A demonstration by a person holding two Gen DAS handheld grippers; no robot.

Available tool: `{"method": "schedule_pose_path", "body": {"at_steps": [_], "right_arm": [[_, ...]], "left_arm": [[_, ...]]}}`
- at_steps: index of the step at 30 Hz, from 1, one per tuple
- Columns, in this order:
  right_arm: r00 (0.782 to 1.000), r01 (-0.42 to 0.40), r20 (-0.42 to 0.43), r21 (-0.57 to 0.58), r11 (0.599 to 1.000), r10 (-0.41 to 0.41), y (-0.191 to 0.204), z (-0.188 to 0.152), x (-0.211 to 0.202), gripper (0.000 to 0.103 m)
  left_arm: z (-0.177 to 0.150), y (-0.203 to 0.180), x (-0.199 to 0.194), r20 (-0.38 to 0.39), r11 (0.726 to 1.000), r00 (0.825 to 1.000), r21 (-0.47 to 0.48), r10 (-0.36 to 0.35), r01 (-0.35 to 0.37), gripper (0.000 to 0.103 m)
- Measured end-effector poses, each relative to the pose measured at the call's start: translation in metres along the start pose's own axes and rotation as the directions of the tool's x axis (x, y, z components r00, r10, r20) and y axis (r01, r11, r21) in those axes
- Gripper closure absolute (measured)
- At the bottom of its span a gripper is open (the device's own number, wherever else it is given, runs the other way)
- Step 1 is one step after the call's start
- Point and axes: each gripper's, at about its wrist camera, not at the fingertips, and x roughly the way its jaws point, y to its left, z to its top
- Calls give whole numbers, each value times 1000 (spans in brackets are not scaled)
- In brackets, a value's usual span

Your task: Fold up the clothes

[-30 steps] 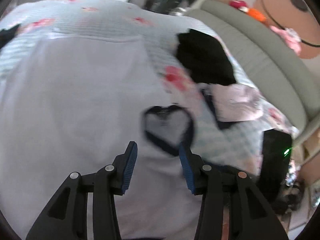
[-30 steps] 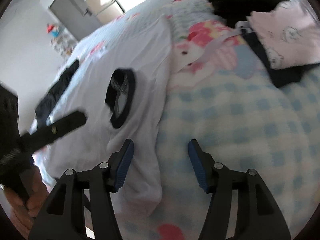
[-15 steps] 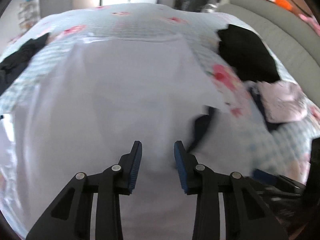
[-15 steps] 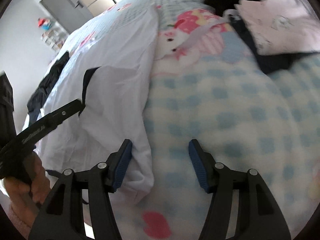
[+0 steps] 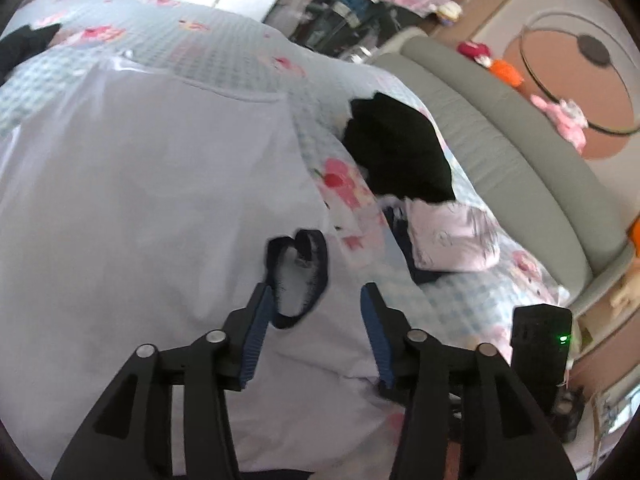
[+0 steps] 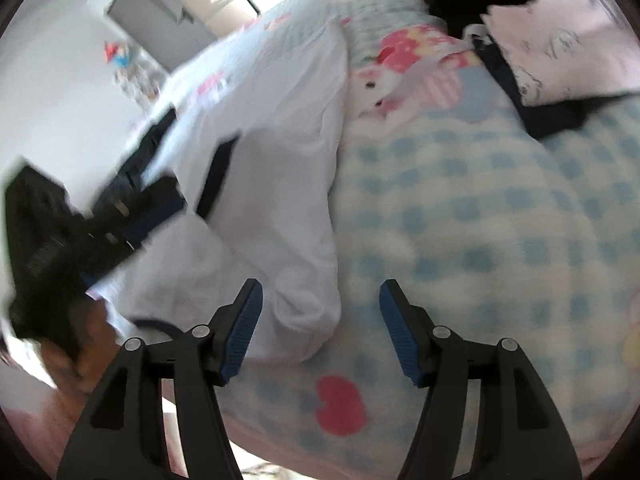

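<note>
- Nearest to me, my left gripper [image 5: 316, 308] hangs over the near part of the white T-shirt [image 5: 140, 200]; its jaws are opening, blue pads apart, and nothing is pinched between them. The shirt's dark collar [image 5: 298, 276] lies below the gap, next to the left pad, though I cannot tell whether the pad touches it.
- My right gripper [image 6: 320, 312] has its fingers spread too, gripping nothing. A bunched, rolled fold of the shirt's near right edge [image 6: 304, 312] lies under the gap, closer to the left pad.
- The T-shirt is white with a dark navy neckband, spread flat over the left and middle of the bed [image 6: 460, 220], wrinkled and doubled over along its right side. Its far hem reaches toward the far edge of the bed.
- In the right wrist view the left gripper [image 6: 152, 208] shows blurred at the left, over the shirt near a dark strip of the collar, with a hand [image 6: 76, 364] beneath it.
- Right of the shirt the blue-checked bedcover with pink cartoon prints lies bare.
- Further right, a folded pale pink garment [image 5: 452, 236] rests on a dark navy one, near the bed's right edge.
- Beyond that lies a black garment [image 5: 396, 152].
- Another dark garment [image 5: 24, 44] lies at the far left edge.
- A grey padded headboard [image 5: 500, 140] runs along the bed's right side.
</note>
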Motion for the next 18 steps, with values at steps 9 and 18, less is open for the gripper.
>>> {"method": "schedule_pose_path", "body": {"at_steps": [9, 18], "right_arm": [[972, 232, 25, 35, 972, -233, -16, -21, -8, 47], [990, 114, 69, 97, 989, -121, -17, -8, -33, 44]], "left_arm": [[-7, 1, 48, -161, 952, 939, 95, 303, -291, 73], [14, 15, 6, -106, 990, 984, -13, 142, -144, 72]]}}
